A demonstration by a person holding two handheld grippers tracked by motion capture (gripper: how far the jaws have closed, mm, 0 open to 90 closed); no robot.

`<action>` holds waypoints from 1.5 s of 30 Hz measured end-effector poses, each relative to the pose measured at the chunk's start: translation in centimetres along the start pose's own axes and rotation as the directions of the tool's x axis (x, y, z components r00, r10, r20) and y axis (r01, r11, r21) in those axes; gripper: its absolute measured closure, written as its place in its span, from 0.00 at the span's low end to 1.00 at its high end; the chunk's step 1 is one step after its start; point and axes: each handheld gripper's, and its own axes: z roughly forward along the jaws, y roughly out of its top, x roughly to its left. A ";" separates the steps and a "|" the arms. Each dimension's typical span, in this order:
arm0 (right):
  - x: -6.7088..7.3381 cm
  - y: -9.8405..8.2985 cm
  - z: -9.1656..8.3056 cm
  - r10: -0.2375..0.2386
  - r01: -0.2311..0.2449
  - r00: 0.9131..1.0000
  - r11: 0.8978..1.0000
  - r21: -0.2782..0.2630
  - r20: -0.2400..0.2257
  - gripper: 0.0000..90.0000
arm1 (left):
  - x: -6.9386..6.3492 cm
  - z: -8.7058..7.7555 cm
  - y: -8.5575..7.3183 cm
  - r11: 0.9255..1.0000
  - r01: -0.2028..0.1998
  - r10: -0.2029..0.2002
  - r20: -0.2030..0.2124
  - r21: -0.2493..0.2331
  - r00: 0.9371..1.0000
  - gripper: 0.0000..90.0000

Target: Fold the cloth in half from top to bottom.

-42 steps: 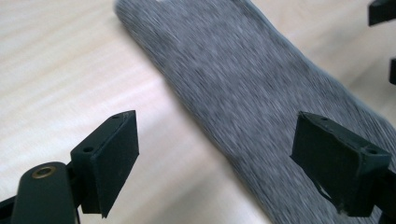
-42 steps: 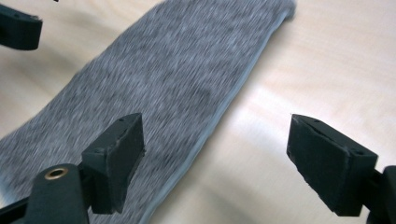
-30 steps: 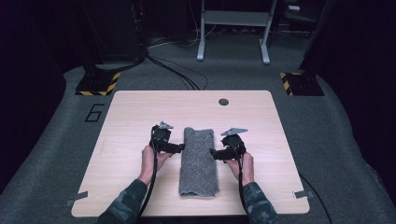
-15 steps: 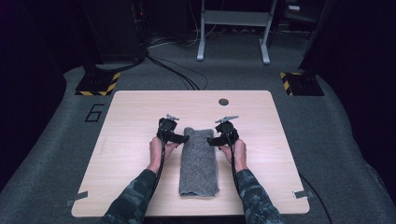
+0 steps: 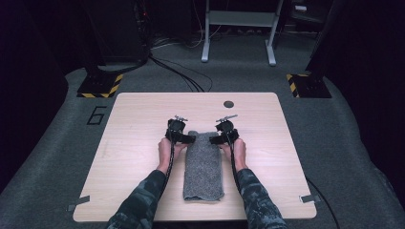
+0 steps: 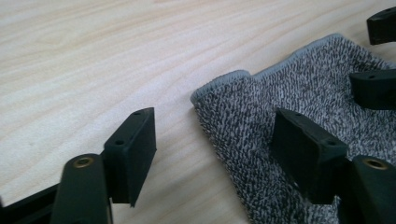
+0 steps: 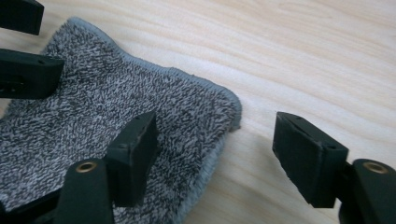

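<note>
A grey folded towel (image 5: 204, 164) lies lengthwise on the wooden table (image 5: 138, 119). My left gripper (image 5: 187, 139) is at the towel's far left corner and my right gripper (image 5: 216, 140) at its far right corner, both low over the table. In the left gripper view that corner of the towel (image 6: 243, 107) lies between the jaws of my left gripper (image 6: 219, 158). In the right gripper view the other corner of the towel (image 7: 205, 112) lies between the jaws of my right gripper (image 7: 222, 158). Both pairs of jaws have just been closing, but the pads stand clear of the cloth.
A dark round grommet (image 5: 229, 104) sits near the table's far edge. Bare wood lies on both sides of the towel. Beyond the table are cables, a metal stand (image 5: 237, 28) and two hazard-striped bases (image 5: 100, 86) on the grey floor.
Both hands have moved forward along the towel's sides to its far corners and sunk toward the table. Both pairs of jaws look narrower than before.
</note>
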 end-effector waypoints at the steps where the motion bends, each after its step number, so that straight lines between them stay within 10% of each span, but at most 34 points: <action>1: 0.1 0.0 0.2 -0.003 0.003 1.000 1.000 0.014 0.006 0.37 | 0.0 0.1 -0.1 1.000 0.003 -0.003 0.005 0.009 1.000 0.41; 18: 2.1 -0.5 0.3 -0.035 0.035 0.999 0.999 -0.001 -0.017 0.90 | -1.8 0.2 -0.7 0.997 -0.076 0.076 0.011 -0.002 0.997 0.92; 45: 2.0 -0.2 -3.4 -0.058 0.054 0.998 0.989 -0.135 -0.028 0.96 | -1.6 -2.6 0.1 0.988 -0.080 0.086 0.042 -0.133 0.995 0.96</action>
